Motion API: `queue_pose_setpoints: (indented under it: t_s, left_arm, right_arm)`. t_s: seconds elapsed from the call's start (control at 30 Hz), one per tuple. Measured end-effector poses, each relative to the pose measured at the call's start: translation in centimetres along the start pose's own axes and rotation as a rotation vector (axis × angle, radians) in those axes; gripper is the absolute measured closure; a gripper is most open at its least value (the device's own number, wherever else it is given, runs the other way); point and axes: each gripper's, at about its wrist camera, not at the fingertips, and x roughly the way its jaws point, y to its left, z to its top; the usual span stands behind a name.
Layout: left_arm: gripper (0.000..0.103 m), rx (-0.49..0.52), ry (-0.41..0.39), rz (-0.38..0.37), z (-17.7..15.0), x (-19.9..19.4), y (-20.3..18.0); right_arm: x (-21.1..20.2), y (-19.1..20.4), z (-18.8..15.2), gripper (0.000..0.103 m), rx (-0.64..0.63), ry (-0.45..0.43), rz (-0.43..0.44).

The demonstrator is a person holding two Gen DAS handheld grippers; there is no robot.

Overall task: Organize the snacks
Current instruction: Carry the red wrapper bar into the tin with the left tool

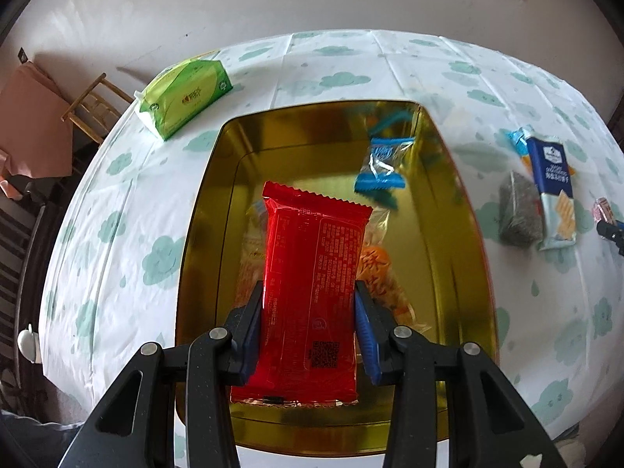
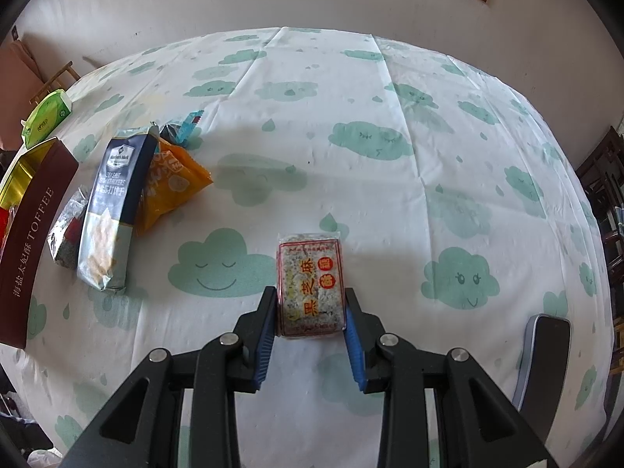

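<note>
My left gripper (image 1: pixel 309 292) is shut on a red snack packet (image 1: pixel 312 292) and holds it over the open gold tin (image 1: pixel 460 273). In the tin lie a blue-ended clear candy wrapper (image 1: pixel 384 165) and an orange snack bag (image 1: pixel 380 277), partly hidden under the red packet. My right gripper (image 2: pixel 310 300) is shut on a small sesame cake packet (image 2: pixel 312 284) with red and yellow characters, low over the tablecloth. On the table lie a blue cracker packet (image 2: pixel 111 210), an orange bag (image 2: pixel 171 187) and a small grey packet (image 2: pixel 66 230).
A green tissue pack (image 1: pixel 185 95) lies at the table's far left. The tin's dark red "TOFFEE" wall (image 2: pixel 33 241) stands at the left in the right wrist view. A phone (image 2: pixel 542 358) lies at the right. A wooden chair (image 1: pixel 93 109) stands beyond the table.
</note>
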Motion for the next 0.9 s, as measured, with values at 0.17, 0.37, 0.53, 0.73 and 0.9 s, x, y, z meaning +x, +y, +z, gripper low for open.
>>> queue_pose_setpoints:
  t_s: [0.17,0.37,0.53,0.73,0.9]
  left_arm:
    - [0.065,-0.010,0.033,0.011,-0.7,0.8,0.6]
    - [0.065,-0.018,0.044,0.019,-1.4,1.3,0.8]
    - [0.065,-0.019,0.048,0.028,-1.3,1.5,1.1]
    - [0.064,-0.026,0.049,0.030,-1.4,1.5,1.3]
    - [0.060,-0.033,0.050,0.026,-1.4,1.4,1.3]
  right_arm:
    - [0.0,0.0,0.0,0.070,0.000,0.002,-0.001]
    - [0.0,0.0,0.0,0.070,0.001,0.002,0.000]
    - [0.0,0.0,0.0,0.070,0.004,0.001,-0.002]
    - [0.0,0.2,-0.1,0.070,0.010,-0.007,-0.017]
    - [-0.2,0.6,-0.3,0.070,-0.008,-0.021,-0.048]
